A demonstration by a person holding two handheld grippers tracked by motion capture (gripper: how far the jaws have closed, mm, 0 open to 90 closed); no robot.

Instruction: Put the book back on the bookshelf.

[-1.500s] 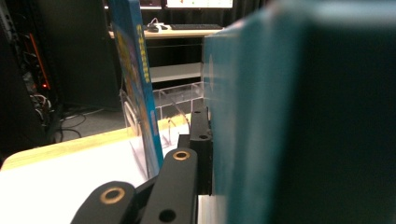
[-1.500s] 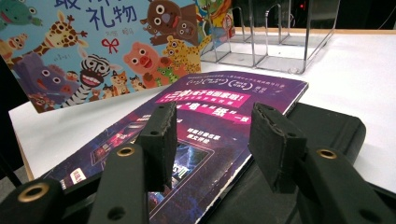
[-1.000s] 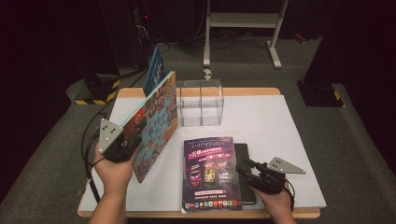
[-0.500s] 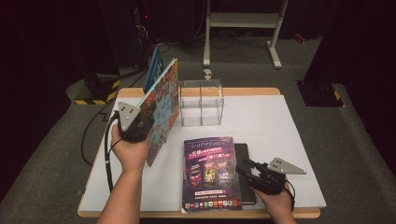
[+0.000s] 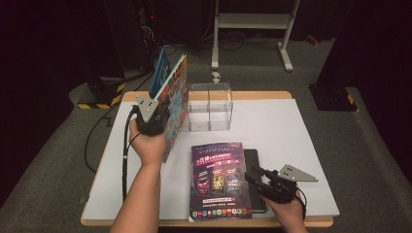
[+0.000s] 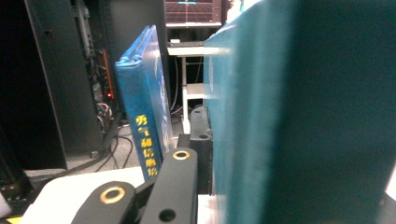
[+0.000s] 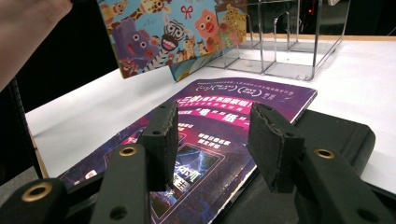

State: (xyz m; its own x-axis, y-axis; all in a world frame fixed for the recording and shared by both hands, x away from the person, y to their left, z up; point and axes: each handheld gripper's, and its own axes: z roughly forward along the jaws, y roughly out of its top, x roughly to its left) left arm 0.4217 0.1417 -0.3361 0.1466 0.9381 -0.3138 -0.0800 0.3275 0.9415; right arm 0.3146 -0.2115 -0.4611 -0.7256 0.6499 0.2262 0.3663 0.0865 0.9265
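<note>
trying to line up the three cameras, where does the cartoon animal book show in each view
High view: animal book stands on edge left of centre, clamped by the left gripper.
Left gripper view: its teal back fills the right half.
Right gripper view: top left.
Shared landmark: clear divider rack.

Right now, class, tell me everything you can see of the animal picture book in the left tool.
The animal picture book is large, thin and stiff-looking, its cover crowded with bright cartoon animals, its other face plain teal. It stands nearly upright, tilted, lifted off the white table beside the clear acrylic holder. The left tool is shut on its near edge.
</note>
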